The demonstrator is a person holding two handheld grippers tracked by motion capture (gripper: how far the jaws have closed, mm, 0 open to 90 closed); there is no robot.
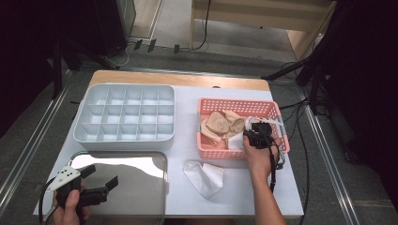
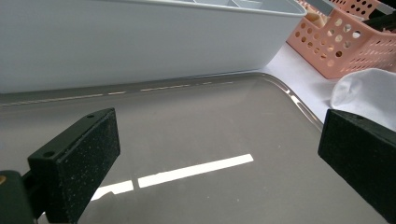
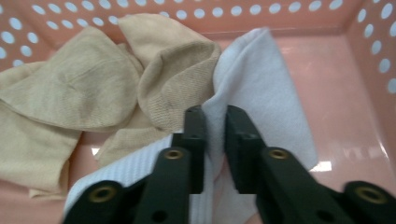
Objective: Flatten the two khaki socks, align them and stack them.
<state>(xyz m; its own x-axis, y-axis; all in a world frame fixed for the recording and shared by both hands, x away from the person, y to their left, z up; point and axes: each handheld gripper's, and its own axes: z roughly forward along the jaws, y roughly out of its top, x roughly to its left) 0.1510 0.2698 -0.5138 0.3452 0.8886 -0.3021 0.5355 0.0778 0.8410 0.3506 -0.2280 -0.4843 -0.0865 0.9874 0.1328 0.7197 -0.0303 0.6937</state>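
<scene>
Surface w/ white cover carries, big to small: grey divided box at back left; steel tray in front of it, at near-left edge; pink basket at right; loose white sock lying flat between tray & basket, just in front of basket. Inside basket: beige socks bunched at left, another white sock beside & touching them.

Right hand-held gripper reaches down into basket, jaws narrow, pinching a fold of that white sock; sock mostly rests on basket floor.

Left hand-held gripper sits low over tray, jaws wide apart, holding nothing; can't tell if touching tray.
</scene>
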